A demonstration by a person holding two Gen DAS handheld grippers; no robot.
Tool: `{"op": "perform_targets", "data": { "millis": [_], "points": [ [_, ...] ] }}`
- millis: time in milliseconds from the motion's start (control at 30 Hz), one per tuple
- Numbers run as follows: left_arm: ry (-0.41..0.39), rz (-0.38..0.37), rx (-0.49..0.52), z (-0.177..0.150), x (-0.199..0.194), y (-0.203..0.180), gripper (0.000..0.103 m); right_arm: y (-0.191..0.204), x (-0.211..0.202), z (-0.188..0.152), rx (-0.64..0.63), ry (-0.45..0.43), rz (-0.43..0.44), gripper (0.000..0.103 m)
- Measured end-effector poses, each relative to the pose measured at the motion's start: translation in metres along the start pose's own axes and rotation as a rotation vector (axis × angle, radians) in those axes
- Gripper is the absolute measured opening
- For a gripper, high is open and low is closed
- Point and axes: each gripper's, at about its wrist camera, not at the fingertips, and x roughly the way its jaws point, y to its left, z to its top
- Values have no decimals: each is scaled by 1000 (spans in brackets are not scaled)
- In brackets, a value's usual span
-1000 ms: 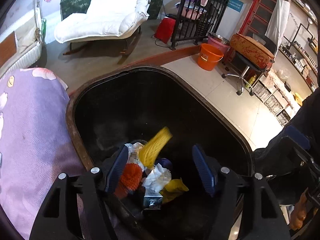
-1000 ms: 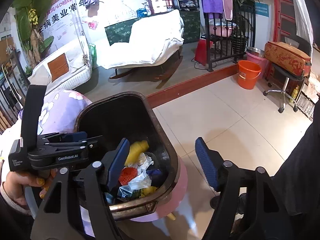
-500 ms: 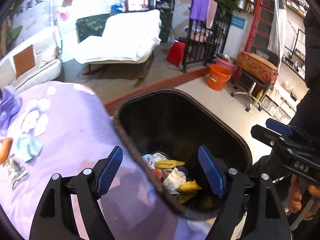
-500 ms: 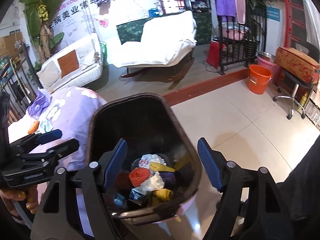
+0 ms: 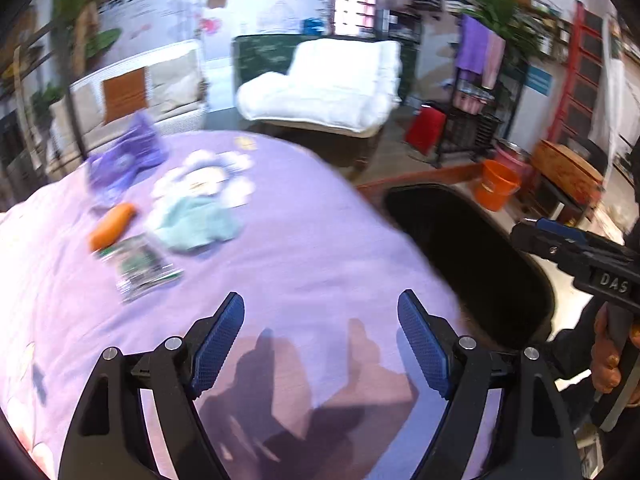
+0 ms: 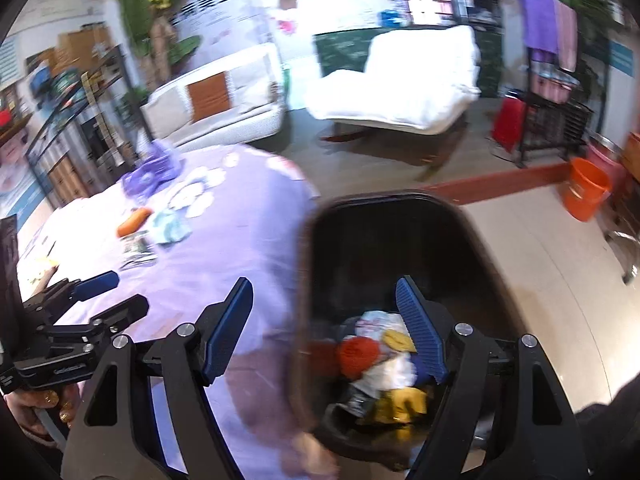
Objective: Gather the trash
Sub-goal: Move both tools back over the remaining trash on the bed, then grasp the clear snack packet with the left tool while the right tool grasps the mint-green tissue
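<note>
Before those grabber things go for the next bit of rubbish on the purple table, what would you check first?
1. Left gripper jaws wide, nothing between them: ok.
2. Right gripper jaws wide, empty: ok.
3. Rubbish left on the purple cloth: ok; an orange piece, a pale green wad, a shiny wrapper and a purple bag.
4. Black bin beside the table, mouth uncovered: ok.
5. Room left in the bin: ok, trash only at the bottom.
6. Exact shape of the pieces: cannot tell, pictures blurred.
</note>
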Motion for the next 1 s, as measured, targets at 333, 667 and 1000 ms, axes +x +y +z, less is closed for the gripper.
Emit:
{"op": "perform_targets", "data": {
  "millis": [333,667,1000],
  "points": [
    [35,135,-131,-14,-15,82,78,92,51,19,-151,85,166,74],
    [41,161,-236,-28,-24,148,78,176,126,45,-319,200,241,73],
    [70,102,-277,-9,5,172,78,218,194,66,-406,257,188,61]
  ]
}}
